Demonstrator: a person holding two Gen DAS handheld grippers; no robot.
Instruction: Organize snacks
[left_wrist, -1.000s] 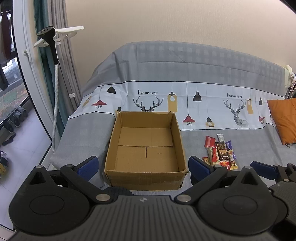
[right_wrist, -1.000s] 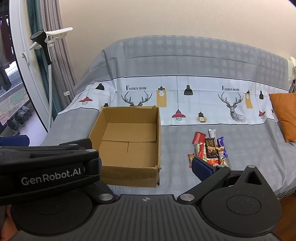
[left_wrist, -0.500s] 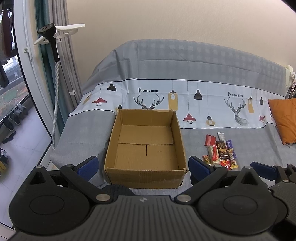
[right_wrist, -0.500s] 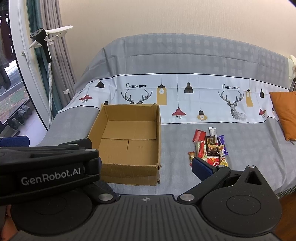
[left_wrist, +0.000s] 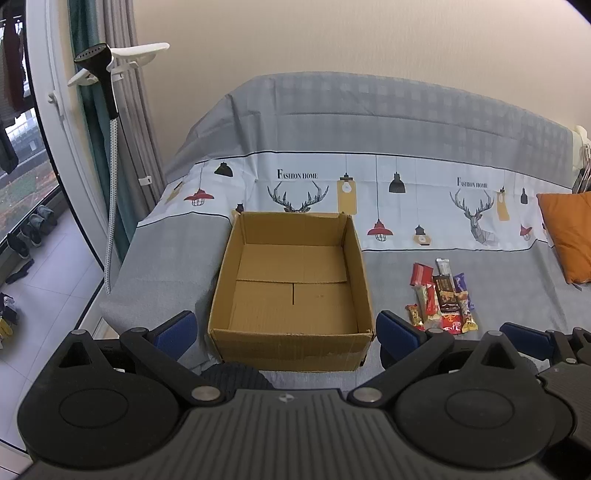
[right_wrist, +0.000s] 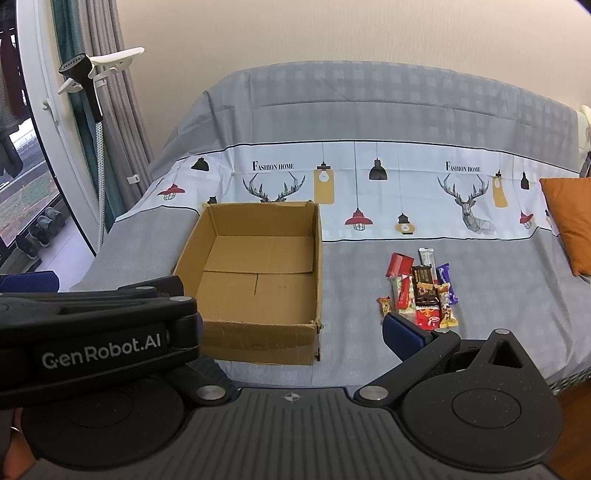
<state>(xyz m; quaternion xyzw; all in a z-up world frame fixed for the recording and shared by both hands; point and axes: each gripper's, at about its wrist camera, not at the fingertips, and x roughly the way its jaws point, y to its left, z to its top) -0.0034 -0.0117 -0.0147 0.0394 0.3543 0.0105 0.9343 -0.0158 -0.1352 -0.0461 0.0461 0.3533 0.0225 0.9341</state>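
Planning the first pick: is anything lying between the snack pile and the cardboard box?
Nothing visible. Only bare grey sofa cover separates the snack pile from the cardboard box, whose top is open and which looks empty.

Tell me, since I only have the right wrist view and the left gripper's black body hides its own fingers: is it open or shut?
Observer: The left wrist view shows the left gripper open, its blue pads wide apart with nothing held.
Operator: What is it aimed at?
Observer: The open brown cardboard box on the grey sofa cover. The pads sit either side of its near wall, clear of it.
Operator: Is the right gripper near?
Observer: One blue finger of the right gripper shows at that view's right edge, just below the pile of wrapped snack bars.
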